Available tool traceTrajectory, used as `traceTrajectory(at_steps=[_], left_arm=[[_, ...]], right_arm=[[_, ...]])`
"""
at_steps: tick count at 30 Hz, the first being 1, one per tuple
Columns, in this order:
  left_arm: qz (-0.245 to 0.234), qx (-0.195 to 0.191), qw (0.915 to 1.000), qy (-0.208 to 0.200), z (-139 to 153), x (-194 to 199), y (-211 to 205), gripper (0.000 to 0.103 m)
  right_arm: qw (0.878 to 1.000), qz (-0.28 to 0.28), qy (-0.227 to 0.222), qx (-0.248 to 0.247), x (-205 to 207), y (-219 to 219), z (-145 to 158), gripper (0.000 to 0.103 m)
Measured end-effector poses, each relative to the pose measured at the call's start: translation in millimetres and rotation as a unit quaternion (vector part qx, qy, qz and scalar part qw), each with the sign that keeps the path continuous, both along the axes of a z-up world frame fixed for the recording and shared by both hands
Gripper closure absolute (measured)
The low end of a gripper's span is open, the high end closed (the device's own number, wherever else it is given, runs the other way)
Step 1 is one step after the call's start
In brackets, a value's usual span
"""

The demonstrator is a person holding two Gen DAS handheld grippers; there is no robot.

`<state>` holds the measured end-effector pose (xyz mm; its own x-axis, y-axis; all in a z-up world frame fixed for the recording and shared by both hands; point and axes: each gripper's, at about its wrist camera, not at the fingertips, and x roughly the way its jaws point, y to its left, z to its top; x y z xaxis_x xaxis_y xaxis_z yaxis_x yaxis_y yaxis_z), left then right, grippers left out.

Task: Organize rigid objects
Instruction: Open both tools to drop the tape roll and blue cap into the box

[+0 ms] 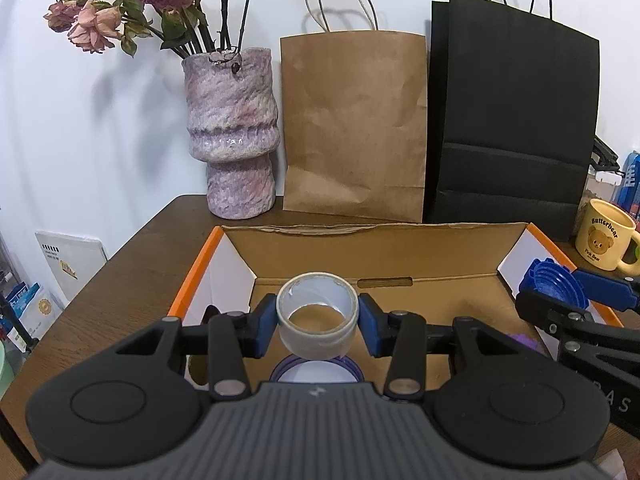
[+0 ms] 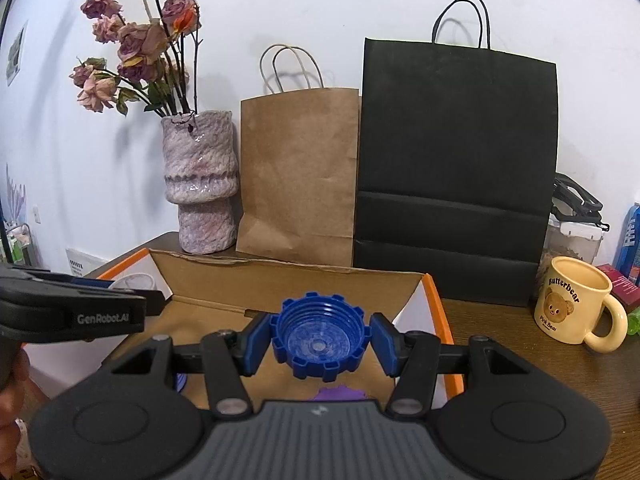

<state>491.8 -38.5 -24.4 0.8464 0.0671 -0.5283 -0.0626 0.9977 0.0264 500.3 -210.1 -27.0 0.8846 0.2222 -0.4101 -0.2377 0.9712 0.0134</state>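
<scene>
My left gripper is shut on a grey roll of tape, held above the open cardboard box with orange edges. Below the roll, a purple ring with a white centre lies on the box floor. My right gripper is shut on a blue ridged plastic lid, hollow side facing the camera, also over the box. A purple object lies on the box floor beneath it. In the left wrist view the right gripper with the lid shows at the box's right side.
Behind the box stand a mottled pink vase with dried roses, a brown paper bag and a black paper bag. A yellow bear mug sits on the wooden table to the right, with a clear container behind.
</scene>
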Motion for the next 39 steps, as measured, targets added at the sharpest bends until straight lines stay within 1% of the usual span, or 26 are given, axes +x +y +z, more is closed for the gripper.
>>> traceTrajectory(at_steps=[3,5,6,7,9,11,12,17,30,39], left_arm=[[0.001,0.002,1.0000,0.001,0.6,0.1,-0.3,0.059],[0.005,0.006,1.0000,-0.002,0.9,-0.7,-0.5,0.052],[0.006,0.007,0.9999,-0.005,1.4,-1.4,-0.6,0.039],[0.009,0.009,0.9999,-0.009,2.0,-2.4,-0.5,0.024],[0.017,0.015,0.9995,-0.020,3.8,-4.7,0.0,0.015],[0.023,0.019,0.9992,-0.025,5.8,-5.7,0.1,0.000],[0.025,0.020,0.9991,-0.028,6.8,-6.3,0.4,0.000],[0.020,0.022,0.9990,-0.035,9.7,-9.2,-0.6,0.000],[0.022,0.023,0.9991,-0.030,9.3,-8.6,-1.2,0.000],[0.021,0.020,0.9990,-0.034,12.1,-13.4,1.0,0.000]], right_arm=[[1.000,0.001,0.002,0.000,0.2,0.0,0.1,0.049],[1.000,0.000,0.005,-0.001,0.6,-0.4,-0.2,0.047],[1.000,-0.003,0.006,-0.001,0.7,-0.9,-0.2,0.034],[1.000,-0.006,0.005,-0.001,0.8,-1.3,-0.2,0.017],[1.000,-0.013,-0.002,-0.003,-0.8,-2.5,0.2,0.006],[1.000,-0.018,-0.005,-0.008,-1.3,-3.3,0.5,0.003],[1.000,-0.020,-0.005,-0.008,-1.1,-3.6,0.3,0.000],[1.000,-0.019,-0.004,-0.011,-1.9,-3.3,0.6,0.000],[1.000,-0.022,-0.005,-0.015,-2.9,-2.8,1.3,0.000],[1.000,-0.022,-0.005,-0.017,-4.8,-1.8,1.4,0.000]])
